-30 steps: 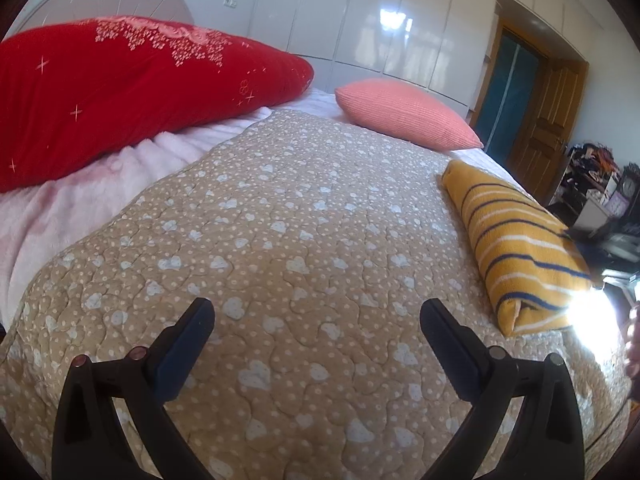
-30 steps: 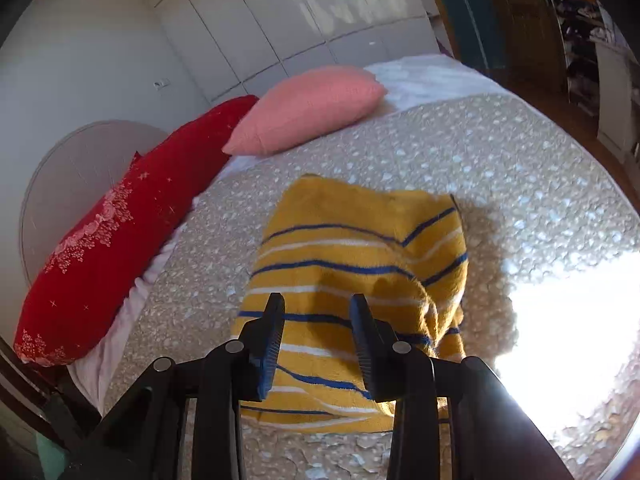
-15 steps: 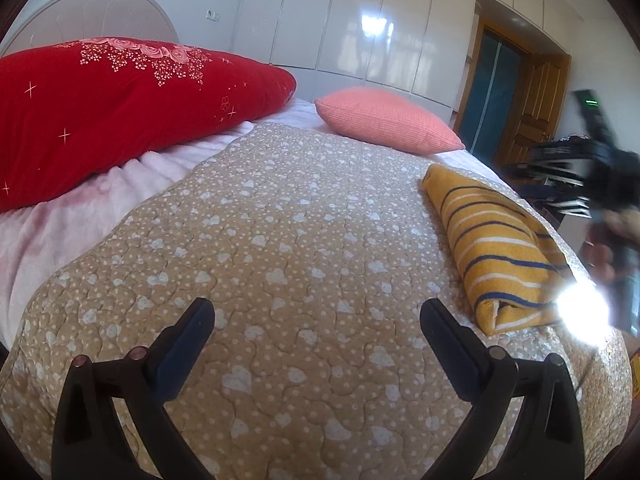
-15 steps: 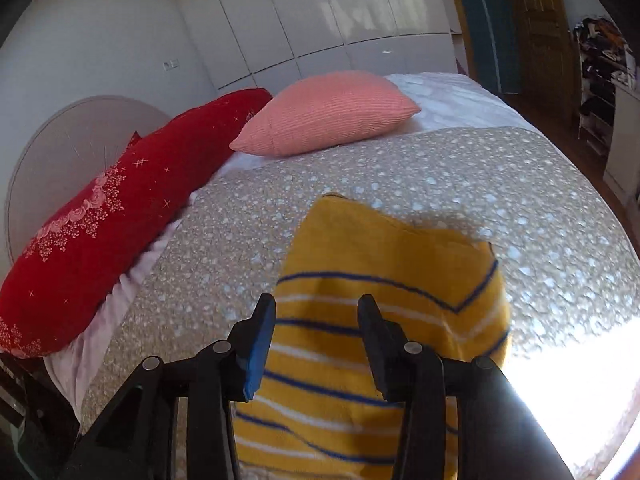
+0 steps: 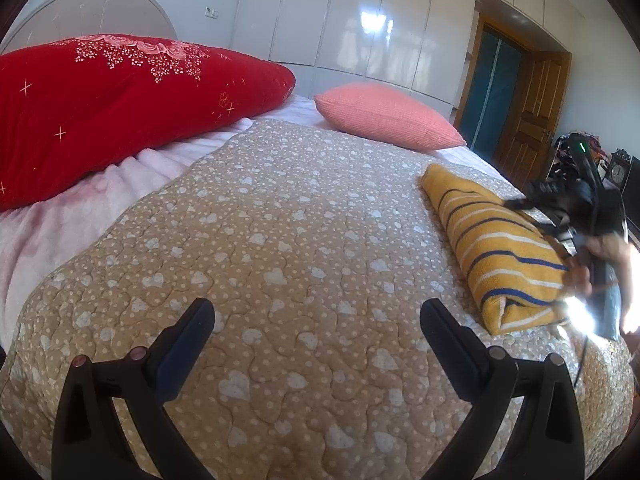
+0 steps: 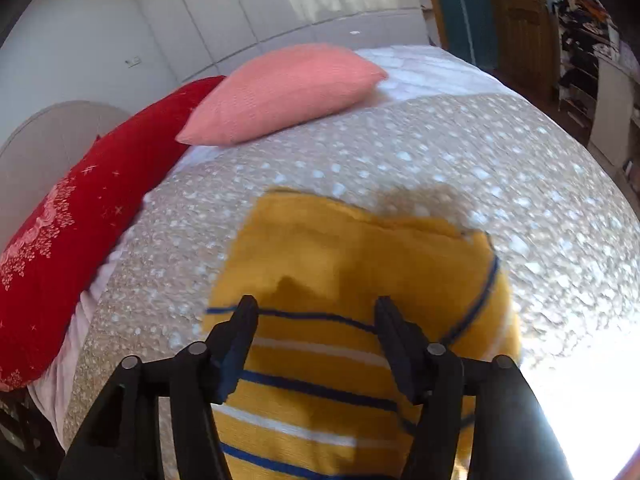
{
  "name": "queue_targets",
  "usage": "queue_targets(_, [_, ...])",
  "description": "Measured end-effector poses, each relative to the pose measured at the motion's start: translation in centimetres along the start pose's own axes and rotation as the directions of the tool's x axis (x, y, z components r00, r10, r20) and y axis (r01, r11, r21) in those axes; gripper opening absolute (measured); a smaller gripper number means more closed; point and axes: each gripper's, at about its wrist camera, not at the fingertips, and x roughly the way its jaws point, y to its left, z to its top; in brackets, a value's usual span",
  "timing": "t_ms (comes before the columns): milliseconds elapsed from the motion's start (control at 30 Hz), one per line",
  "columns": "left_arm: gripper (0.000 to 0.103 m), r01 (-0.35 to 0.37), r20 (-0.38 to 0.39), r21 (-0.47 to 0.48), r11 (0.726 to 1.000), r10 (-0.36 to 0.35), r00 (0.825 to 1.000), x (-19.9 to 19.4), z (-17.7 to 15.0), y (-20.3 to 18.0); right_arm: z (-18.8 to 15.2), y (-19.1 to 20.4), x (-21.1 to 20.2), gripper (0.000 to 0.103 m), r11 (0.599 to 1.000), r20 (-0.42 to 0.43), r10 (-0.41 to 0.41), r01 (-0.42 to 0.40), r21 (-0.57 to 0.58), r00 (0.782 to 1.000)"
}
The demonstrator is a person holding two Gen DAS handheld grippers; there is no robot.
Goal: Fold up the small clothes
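Note:
A folded yellow garment with blue and white stripes [image 5: 496,248] lies on the beige quilt [image 5: 280,240] at the right of the bed. It fills the lower middle of the right wrist view [image 6: 344,280]. My left gripper [image 5: 316,316] is open and empty, low over the quilt, well left of the garment. My right gripper [image 6: 316,312] is open and hovers just above the garment, holding nothing. It shows blurred at the garment's right end in the left wrist view [image 5: 568,208].
A long red pillow [image 5: 112,104] and a pink pillow [image 5: 384,116] lie at the head of the bed. White wardrobes [image 5: 360,20] and a wooden door [image 5: 528,116] stand behind. Cluttered shelves [image 6: 580,40] are beyond the bed's right edge. Sun glare [image 6: 580,380] washes out the right corner.
My right gripper has opened wider and moved closer over the striped garment. My left gripper stays open, and its view has shifted slightly.

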Motion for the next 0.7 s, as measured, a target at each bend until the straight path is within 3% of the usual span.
queue_targets(100, [0.102,-0.018,-0.011,0.006,1.000,0.018,1.000,0.3,-0.3,-0.1,-1.7,-3.5,-2.5,0.062,0.996,0.033,0.002,-0.005,0.091,0.999])
queue_targets(233, [0.102,-0.039,-0.026,0.013,0.999,0.039,0.999,0.9,-0.6,-0.3,-4.9,-4.9,-7.4,0.065,0.985,0.079,0.088,-0.099,0.140,0.993])
queue_targets(367, [0.102,-0.055,-0.071,0.003,0.998,0.055,0.996,1.8,-1.1,-0.5,-8.8,-3.8,-10.3,0.073,0.995,0.067,0.076,-0.080,0.062,0.995])
queue_targets(500, [0.102,-0.099,-0.099,-0.030,0.995,0.096,0.991,2.7,-1.5,-0.2,-12.2,-1.5,-12.1,0.073,0.998,0.083,0.040,-0.037,-0.041,0.996])
queue_targets(700, [0.103,-0.107,-0.127,-0.037,0.994,0.101,0.987,3.5,-1.6,0.2,-13.7,0.7,-13.1,0.075,1.000,0.121,0.021,-0.022,0.009,0.992])
